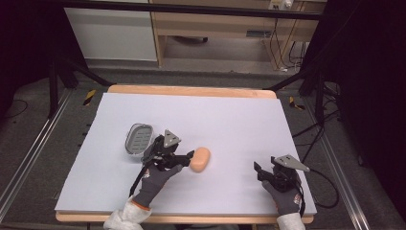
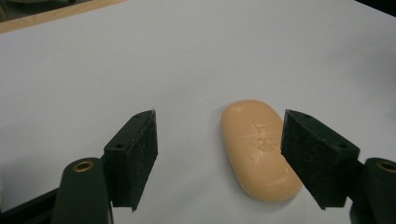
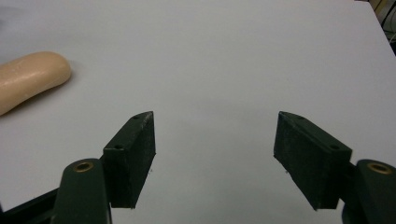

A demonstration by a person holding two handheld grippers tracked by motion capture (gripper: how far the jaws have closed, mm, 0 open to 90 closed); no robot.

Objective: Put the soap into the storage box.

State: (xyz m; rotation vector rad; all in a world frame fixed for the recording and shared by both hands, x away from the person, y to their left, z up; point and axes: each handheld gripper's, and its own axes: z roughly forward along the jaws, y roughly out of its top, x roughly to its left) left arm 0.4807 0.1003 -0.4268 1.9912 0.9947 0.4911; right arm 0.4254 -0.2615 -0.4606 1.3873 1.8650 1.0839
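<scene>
Fingers (image 2: 133,154) of my left gripper (image 2: 219,156) stand spread wide, holding nothing, with the soap bar (image 2: 259,149) between them, crowded against one pad. Closing off-centre could squirt the slick bar sideways, I judge. It is a smooth, peach-coloured oval, lying flat just beside the soap dish (image 1: 139,139). My right gripper (image 3: 215,158) gapes empty, well apart from it.

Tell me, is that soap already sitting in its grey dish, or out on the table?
Out. The soap lies flat on the white table; the empty grey dish sits apart from it.
</scene>
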